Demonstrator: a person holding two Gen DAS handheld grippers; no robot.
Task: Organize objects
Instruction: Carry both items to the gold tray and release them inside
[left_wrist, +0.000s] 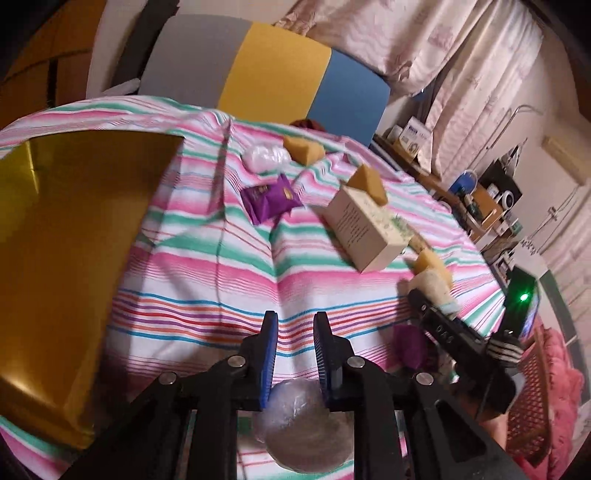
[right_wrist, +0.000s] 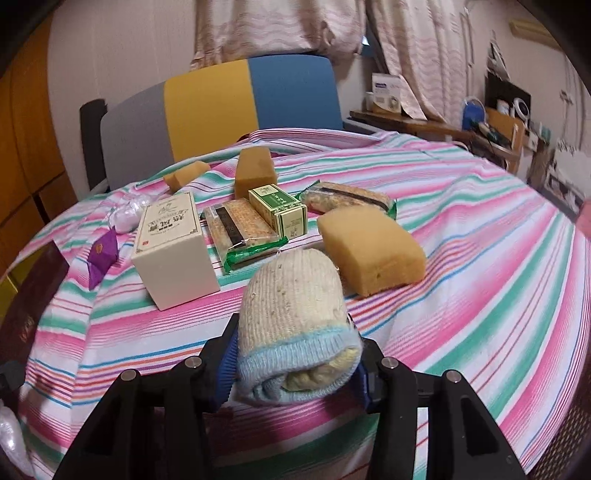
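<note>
My right gripper (right_wrist: 295, 354) is shut on a rolled cream sock with a blue cuff (right_wrist: 295, 317), held above the striped cloth. Ahead of it lie a large yellow sponge (right_wrist: 369, 247), a cream box (right_wrist: 173, 247), a green box (right_wrist: 279, 208), two cracker packs (right_wrist: 243, 229), more sponges (right_wrist: 255, 170) and a purple packet (right_wrist: 101, 254). My left gripper (left_wrist: 294, 325) is open above the cloth, with a clear plastic-wrapped ball (left_wrist: 303, 428) under its base. The right gripper with the sock (left_wrist: 436, 291) shows at the right of the left wrist view.
A large gold box (left_wrist: 66, 258) stands at the left of the striped cloth (left_wrist: 221, 280). A chair with a grey, yellow and blue back (right_wrist: 221, 107) is behind the table. A cluttered shelf (right_wrist: 480, 125) is at the far right.
</note>
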